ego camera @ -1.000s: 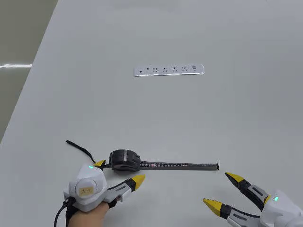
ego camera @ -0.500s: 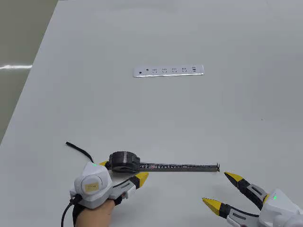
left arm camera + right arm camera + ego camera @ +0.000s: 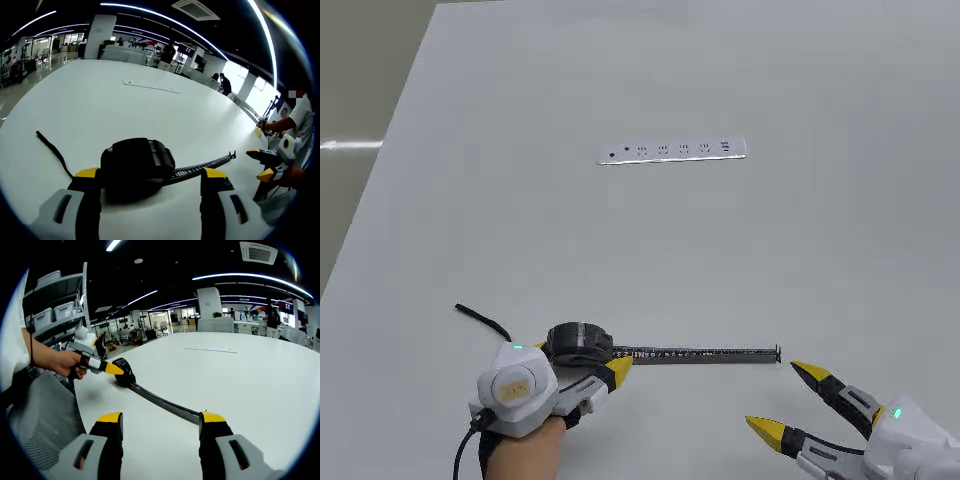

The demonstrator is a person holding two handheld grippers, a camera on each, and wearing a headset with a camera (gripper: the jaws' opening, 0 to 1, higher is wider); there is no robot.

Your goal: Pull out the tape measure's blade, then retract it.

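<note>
A black tape measure (image 3: pixel 580 343) lies on the white table (image 3: pixel 620 250), its blade (image 3: pixel 700 353) drawn out to the right and ending in a hook (image 3: pixel 778 353). My left gripper (image 3: pixel 578 358) is open, one yellow-tipped finger on each side of the case (image 3: pixel 137 162), neither pressing on it. A black wrist strap (image 3: pixel 50 150) trails left from the case. My right gripper (image 3: pixel 777 396) is open just short of the hook, and the blade (image 3: pixel 160 402) runs toward its right finger (image 3: pixel 212 420). The case (image 3: pixel 124 372) and my left gripper (image 3: pixel 102 366) appear at the blade's far end.
A white power strip (image 3: pixel 672 151) lies flat farther back on the table. The table's left edge (image 3: pixel 380 190) drops to the floor. Office desks, shelves and people stand in the distance in both gripper views.
My left gripper has moved forward so its fingers now flank the tape measure's case. The right gripper and the blade have barely shifted.
</note>
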